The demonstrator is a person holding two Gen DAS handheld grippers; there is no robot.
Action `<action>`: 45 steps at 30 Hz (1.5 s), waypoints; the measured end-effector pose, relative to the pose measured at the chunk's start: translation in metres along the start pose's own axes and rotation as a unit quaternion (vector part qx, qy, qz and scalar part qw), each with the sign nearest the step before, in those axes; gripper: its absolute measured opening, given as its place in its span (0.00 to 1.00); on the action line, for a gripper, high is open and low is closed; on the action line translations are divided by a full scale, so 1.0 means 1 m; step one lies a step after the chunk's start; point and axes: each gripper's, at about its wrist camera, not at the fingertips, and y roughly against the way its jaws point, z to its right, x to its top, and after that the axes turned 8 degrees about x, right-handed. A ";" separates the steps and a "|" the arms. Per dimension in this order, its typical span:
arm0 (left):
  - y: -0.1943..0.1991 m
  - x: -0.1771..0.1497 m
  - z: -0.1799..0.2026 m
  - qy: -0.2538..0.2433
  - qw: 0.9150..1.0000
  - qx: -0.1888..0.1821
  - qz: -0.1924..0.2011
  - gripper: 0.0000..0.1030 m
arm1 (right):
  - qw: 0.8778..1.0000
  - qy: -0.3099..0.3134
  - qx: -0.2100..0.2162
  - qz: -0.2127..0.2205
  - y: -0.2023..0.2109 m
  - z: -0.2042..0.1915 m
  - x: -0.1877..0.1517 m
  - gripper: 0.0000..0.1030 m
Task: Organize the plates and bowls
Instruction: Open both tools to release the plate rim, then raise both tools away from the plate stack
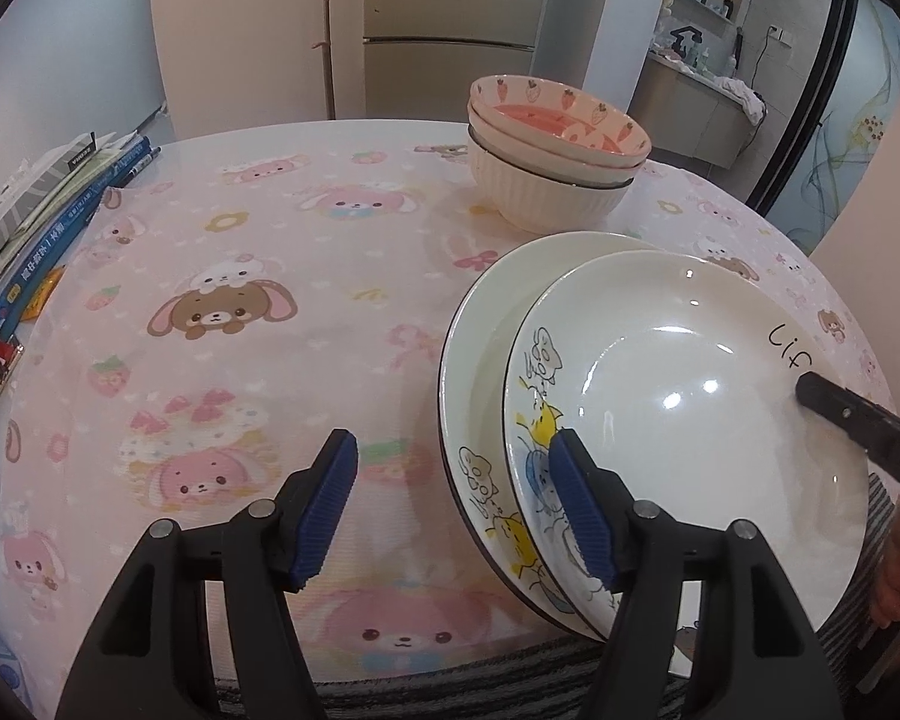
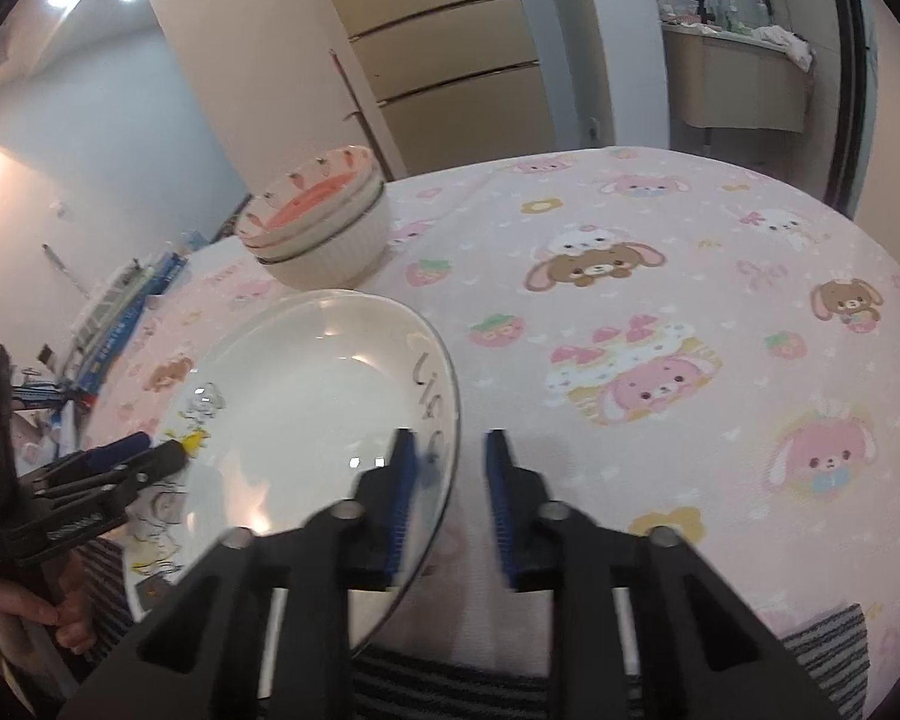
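Centrally, beyond both tongs, a ribbed white ceramic bowl [image 1: 543,195] carries two nested strawberry-print pink dishes [image 1: 561,120]. Two white cartoon-cat plates [image 1: 690,396] are stacked between the tongs. Left gripper [image 1: 453,504]: jaws apart, right pad over the plates' rim. Right gripper [image 2: 450,501]: jaws apart, straddling the top plate's rim. Only the left view shows the lower plate [image 1: 480,360] clearly.

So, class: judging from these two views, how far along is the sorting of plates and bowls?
Done: the bowls sit stacked at the table's far side. In hand: the top plate lies over the lower plate, offset rather than squared, with the open left claw and open right claw at opposite rims, neither gripping. Left: aligning the two plates.
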 end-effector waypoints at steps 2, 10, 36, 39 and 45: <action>-0.002 0.000 -0.001 0.003 1.000 -0.009 -0.008 0.64 | 1.000 -0.006 0.008 0.002 0.001 0.000 0.000 0.11; -0.005 -0.002 -0.004 0.015 0.998 -0.055 -0.024 0.45 | 1.000 0.004 0.007 0.030 0.005 -0.005 0.000 0.09; 0.042 0.003 -0.002 0.012 0.990 0.009 0.137 0.53 | 0.991 0.082 -0.044 0.100 0.022 -0.028 -0.003 0.08; 0.066 0.000 0.000 0.013 0.975 0.029 0.219 0.72 | 0.984 0.097 -0.048 0.141 0.037 -0.032 -0.002 0.08; 0.110 -0.009 -0.012 0.041 0.934 0.021 0.353 0.99 | 0.971 0.105 -0.058 0.208 0.064 -0.036 0.001 0.16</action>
